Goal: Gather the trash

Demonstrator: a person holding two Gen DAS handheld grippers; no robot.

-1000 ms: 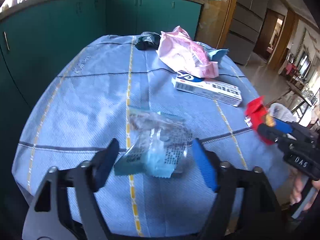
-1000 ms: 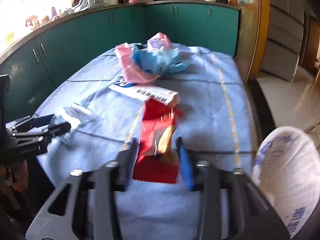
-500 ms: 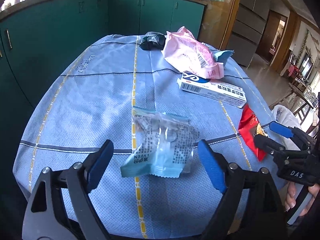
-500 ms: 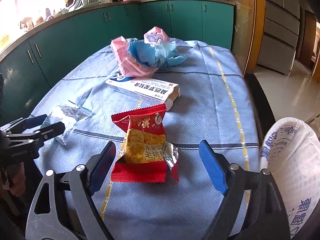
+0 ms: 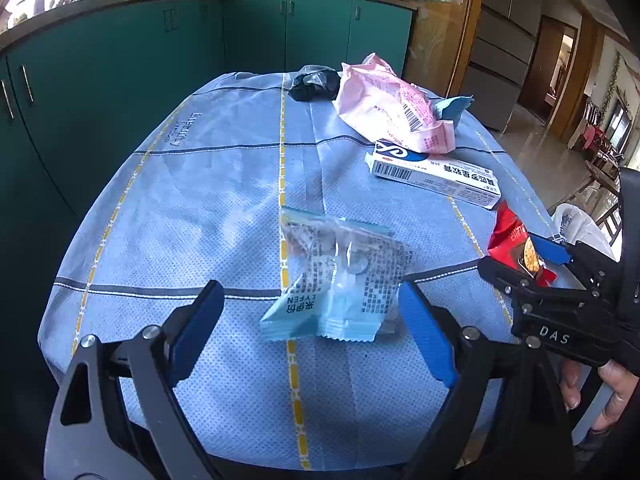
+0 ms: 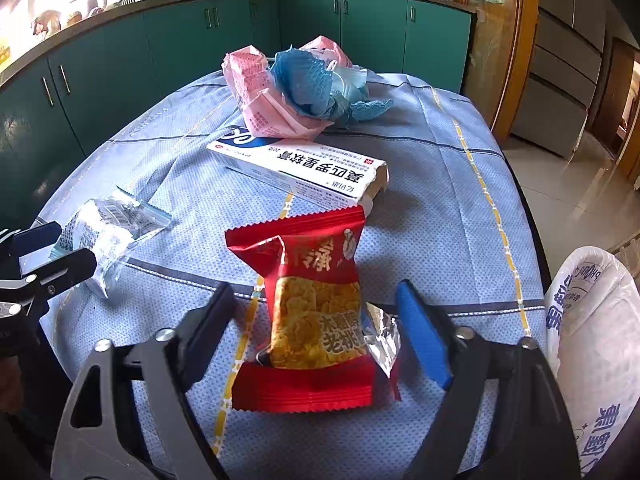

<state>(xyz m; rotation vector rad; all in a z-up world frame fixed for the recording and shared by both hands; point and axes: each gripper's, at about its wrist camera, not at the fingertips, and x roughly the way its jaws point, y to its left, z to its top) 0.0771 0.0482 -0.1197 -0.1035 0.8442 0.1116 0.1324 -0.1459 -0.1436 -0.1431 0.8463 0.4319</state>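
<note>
- Snack wrapper (image 6: 316,312), red: on the cloth between the right gripper (image 6: 316,332) jaws, long axis along the fingers; jaws closing, pads not yet touching.
- Clear wrapper (image 5: 340,280): between the left gripper (image 5: 308,328) jaws, which are opening wide, touching nothing.

A pale blue woven tablecloth (image 5: 224,184) covers the table, crossed by thin dark grey lines and dashed yellow stripes. On it lies a clear plastic wrapper (image 5: 340,280) with light blue ends and small dark print. The torn snack packet (image 6: 316,308) is bright red with a golden-yellow picture panel, white and yellow characters, and a silver foil lining. The long cardboard box (image 6: 300,172) is white with a dark blue swoosh, a red dot and dark lettering. Toward the table's far edge sit a pink printed plastic bag (image 5: 394,110) bearing a black barcode, a blue mesh cloth (image 6: 308,84) and a crumpled black bag (image 5: 310,86). Teal cabinets (image 5: 120,72) stand behind. A white bag (image 6: 592,320) carries blue characters.
</note>
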